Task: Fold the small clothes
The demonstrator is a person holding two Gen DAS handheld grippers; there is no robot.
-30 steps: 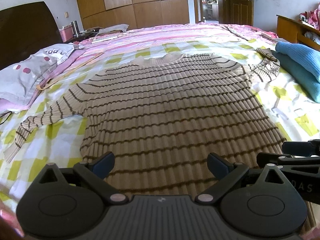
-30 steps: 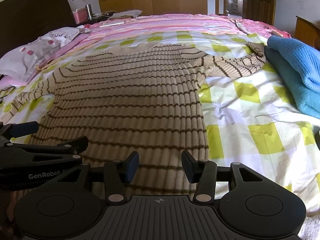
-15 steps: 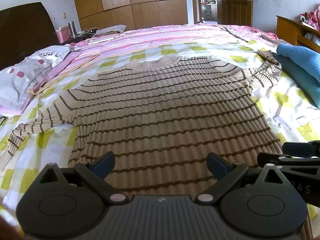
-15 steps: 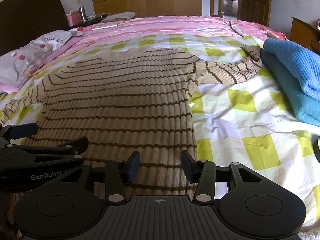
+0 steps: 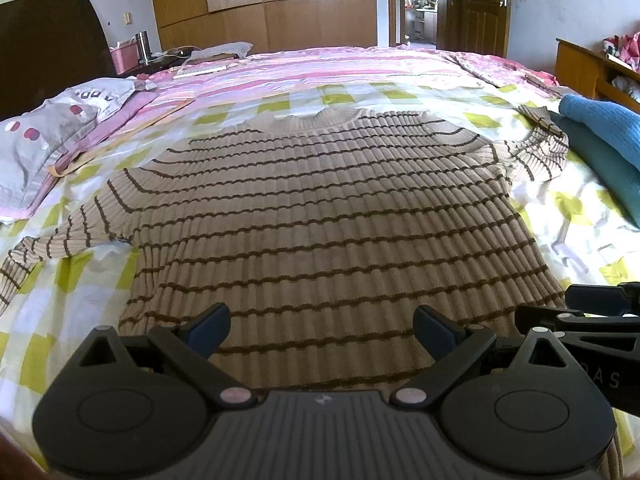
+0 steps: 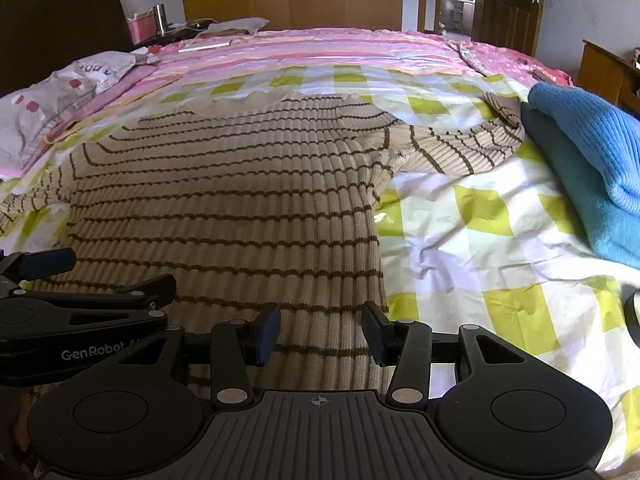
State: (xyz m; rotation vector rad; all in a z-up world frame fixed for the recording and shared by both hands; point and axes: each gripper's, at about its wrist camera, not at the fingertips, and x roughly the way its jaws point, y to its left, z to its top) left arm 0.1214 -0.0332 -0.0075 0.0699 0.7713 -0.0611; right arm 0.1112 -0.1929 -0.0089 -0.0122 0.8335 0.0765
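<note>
A beige ribbed sweater with thin brown stripes (image 5: 320, 216) (image 6: 224, 216) lies flat on the bed, collar at the far end, sleeves spread to both sides. My left gripper (image 5: 322, 330) hovers open over the sweater's near hem, nothing between its fingers. My right gripper (image 6: 320, 334) stands open above the hem's right corner, also holding nothing. In the right wrist view the left gripper (image 6: 96, 276) shows at the left edge. At the right edge of the left wrist view the right gripper (image 5: 576, 308) is seen side-on.
The bed carries a yellow-and-white checked sheet (image 6: 480, 240) and a pink striped cover (image 5: 340, 68) behind it. Folded blue knitwear (image 6: 592, 160) lies right of the sweater, touching its right sleeve. A grey dotted pillow (image 5: 44, 140) sits at the left, a wooden wardrobe beyond.
Both grippers have drifted to the right along the sweater's near hem, so the sweater sits further left in both views. Both pairs of jaws stay open.
</note>
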